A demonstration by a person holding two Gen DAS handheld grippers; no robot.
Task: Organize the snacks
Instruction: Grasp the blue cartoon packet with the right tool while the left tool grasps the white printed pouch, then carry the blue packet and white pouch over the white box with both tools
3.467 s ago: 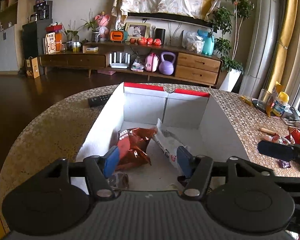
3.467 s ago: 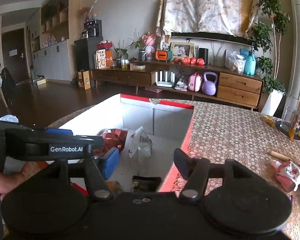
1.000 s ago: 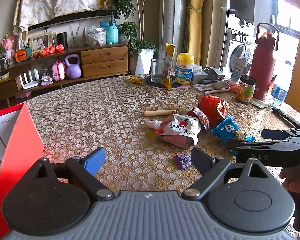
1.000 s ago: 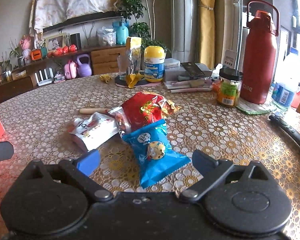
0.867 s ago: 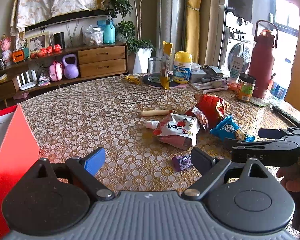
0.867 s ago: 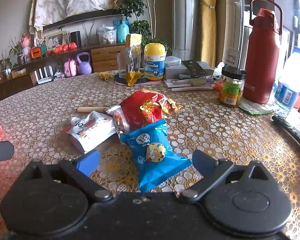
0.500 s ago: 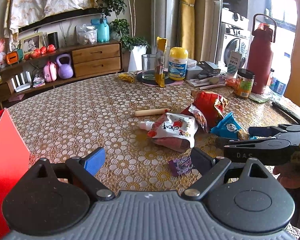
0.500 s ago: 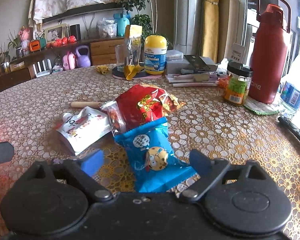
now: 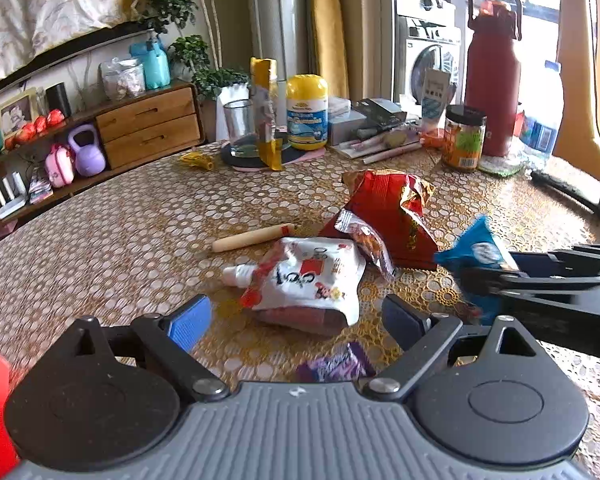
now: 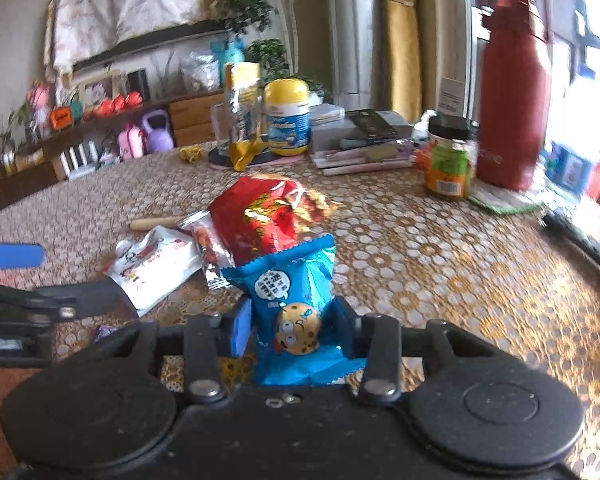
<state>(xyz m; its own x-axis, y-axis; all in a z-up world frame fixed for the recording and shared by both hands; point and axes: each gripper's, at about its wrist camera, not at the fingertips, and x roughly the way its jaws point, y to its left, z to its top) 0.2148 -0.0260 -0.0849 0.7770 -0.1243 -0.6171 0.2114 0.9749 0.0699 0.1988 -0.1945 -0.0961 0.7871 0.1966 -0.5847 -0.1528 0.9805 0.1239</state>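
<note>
The crinkled foil cookie packet (image 10: 294,308) is bright blue with a tan, chocolate-chipped cartoon face and a white speech bubble. The shiny chip bag (image 9: 392,216) is red with gold edging. The flat spouted drink pouch (image 9: 306,280) is white with red and black print. The thin sausage stick (image 9: 254,237) is pale beige. The small crumpled candy wrapper (image 9: 334,364) is purple. The round table's cloth (image 10: 440,248) shows white circles in a golden-brown lace pattern. The tall metal flask (image 10: 514,84) is dark red. The plastic vitamin jar (image 9: 307,116) is yellow with a blue-and-white label.
</note>
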